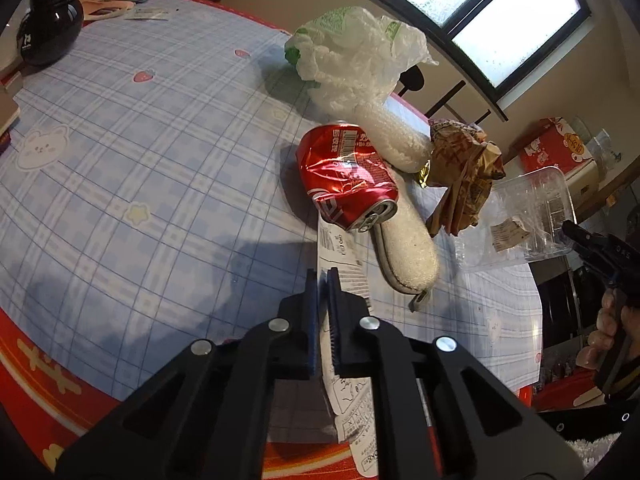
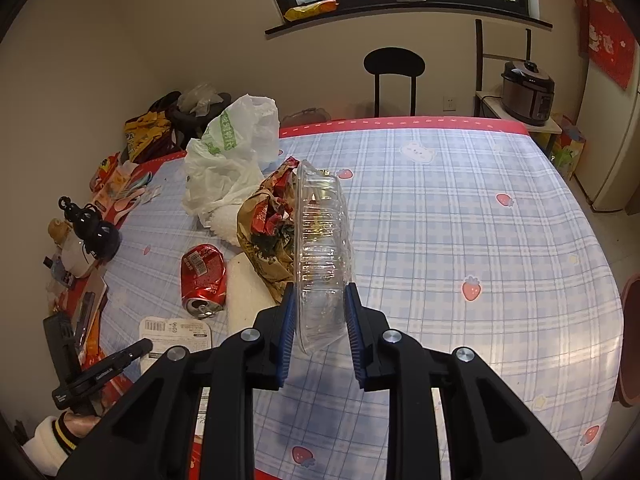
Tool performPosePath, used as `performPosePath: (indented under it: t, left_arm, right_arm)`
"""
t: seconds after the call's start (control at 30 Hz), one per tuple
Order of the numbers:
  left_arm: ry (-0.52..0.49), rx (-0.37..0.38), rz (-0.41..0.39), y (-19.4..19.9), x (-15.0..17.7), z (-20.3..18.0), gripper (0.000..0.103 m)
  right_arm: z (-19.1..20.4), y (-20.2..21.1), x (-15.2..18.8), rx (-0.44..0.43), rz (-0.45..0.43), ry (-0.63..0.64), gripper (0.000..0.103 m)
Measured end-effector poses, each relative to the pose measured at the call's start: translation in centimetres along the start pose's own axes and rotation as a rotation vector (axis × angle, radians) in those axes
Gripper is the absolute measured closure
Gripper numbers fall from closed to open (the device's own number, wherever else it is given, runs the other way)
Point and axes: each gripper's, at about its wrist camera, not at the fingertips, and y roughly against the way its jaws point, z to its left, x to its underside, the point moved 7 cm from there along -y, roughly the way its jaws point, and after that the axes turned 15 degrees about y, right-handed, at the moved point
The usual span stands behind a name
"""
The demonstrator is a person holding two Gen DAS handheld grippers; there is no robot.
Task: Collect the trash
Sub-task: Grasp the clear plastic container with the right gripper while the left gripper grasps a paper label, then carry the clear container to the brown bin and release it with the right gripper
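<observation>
Gripping a receipt point(image 1: 342, 258), the left claw point(image 1: 323, 276) faces a crushed can point(image 1: 346, 178); the right claw point(image 2: 319, 300) clamps a clear container point(image 2: 322, 240).

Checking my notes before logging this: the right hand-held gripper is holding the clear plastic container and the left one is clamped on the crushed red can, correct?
Not quite. The left hand-held gripper is clamped on the paper receipt, not the crushed red can, which lies on the table; the left wrist view shows this. The right hand-held gripper does hold the clear plastic container.

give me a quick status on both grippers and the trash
Left hand-held gripper shut on paper receipt. Right hand-held gripper shut on clear plastic container, lifted. Crushed red can, brown wrapper, white bag left on table.
</observation>
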Motion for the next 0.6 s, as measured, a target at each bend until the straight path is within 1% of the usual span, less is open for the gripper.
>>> performPosePath:
  t: [0.23,0.37,0.53,0.6]
  left_arm:
    - [-0.003,0.035,-0.074,3.9,-0.3,-1.3,0.098]
    - [-0.018,0.047,-0.105,5.4,-0.6,-2.4,0.098]
    - [-0.055,0.057,-0.134,6.6,-0.8,-5.1,0.098]
    - [-0.081,0.065,-0.142,7.0,-0.7,-6.7,0.098]
  right_arm:
    - [0.3,1.1,-0.6,-0.018,-0.038,0.006,0.080]
    - [-0.3,2.2,-0.7,-0.021,-0.060,0.005,0.080]
    - [-1.7,3.5,0.0,-0.025,-0.080,-0.019,0.080]
    - [-2.6,4.2,0.4,-0.029,-0.090,-0.041,0.080]
